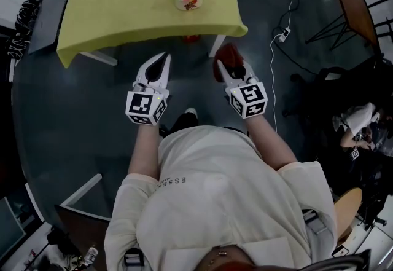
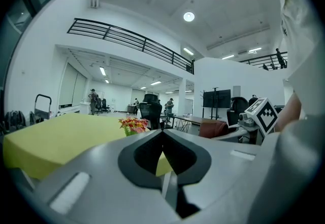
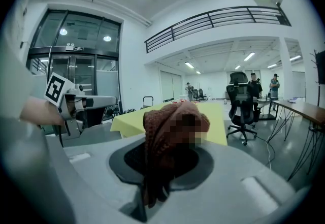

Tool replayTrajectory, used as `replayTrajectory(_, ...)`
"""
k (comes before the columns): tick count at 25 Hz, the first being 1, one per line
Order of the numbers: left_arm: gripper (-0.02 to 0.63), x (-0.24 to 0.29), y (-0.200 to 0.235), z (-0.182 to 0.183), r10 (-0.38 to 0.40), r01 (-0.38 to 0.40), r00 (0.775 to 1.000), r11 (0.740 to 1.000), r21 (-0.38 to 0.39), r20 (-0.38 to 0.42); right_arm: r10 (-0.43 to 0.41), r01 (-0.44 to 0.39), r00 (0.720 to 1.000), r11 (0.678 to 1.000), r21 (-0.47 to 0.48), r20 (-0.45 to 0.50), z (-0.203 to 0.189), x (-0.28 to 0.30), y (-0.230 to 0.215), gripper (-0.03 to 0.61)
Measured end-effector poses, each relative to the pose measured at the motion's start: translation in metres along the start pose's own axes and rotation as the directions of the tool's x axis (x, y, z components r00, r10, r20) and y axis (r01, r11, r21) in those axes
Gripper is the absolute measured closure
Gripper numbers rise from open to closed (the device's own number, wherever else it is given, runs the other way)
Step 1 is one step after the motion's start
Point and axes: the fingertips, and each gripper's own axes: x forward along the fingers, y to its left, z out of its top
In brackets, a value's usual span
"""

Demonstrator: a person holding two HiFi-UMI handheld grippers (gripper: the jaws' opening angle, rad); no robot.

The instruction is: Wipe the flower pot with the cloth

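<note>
Left gripper [image 1: 161,58]: jaws closed on nothing; held level at lower centre of the head view, aimed toward the counter [image 1: 110,5].
Right gripper [image 1: 228,62]: clamped on the reddish-brown cloth [image 3: 170,131], which bunches above the jaws and hangs in a tail below them.
Flower pot [image 1: 185,3]: stands on the yellow-covered counter at top centre of the head view, well apart from both grippers; flowers fill its top.
Stage (judged): approach only; the cloth has not met the pot.
Hazard 1, tipping: the pot looks small and stands unbraced, so a sideways wipe could shove or topple it. The cause would be that the empty left gripper is not steadying it.
Hazard 2, blind contact: the cloth bunch hides the right gripper's tips, so hard jaws may strike the pot or snag the flowers.
Hazard 3, sliding cover: the counter's covering appears loose, and rubbing could drag it with the pot.
Hazard 4, lost cloth: only a fold is pinched, so friction could pull it free.
</note>
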Motion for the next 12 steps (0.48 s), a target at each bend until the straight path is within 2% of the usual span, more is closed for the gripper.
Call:
replayTrajectory(6,0.598,-0.006,-0.007,-0.003,0.010,-0.010,1.000,1.000,-0.008,-0.014,0.010,-0.010,1.000,1.000,0.000,-0.008,-0.002,-0.009,0.000,0.518)
replayTrajectory(12,0.598,-0.016,-0.011,0.000,0.013,-0.013,1.000,1.000,-0.012,0.001,0.013,-0.012,1.000,0.999,0.046,-0.018,-0.004,-0.020,0.001,0.518)
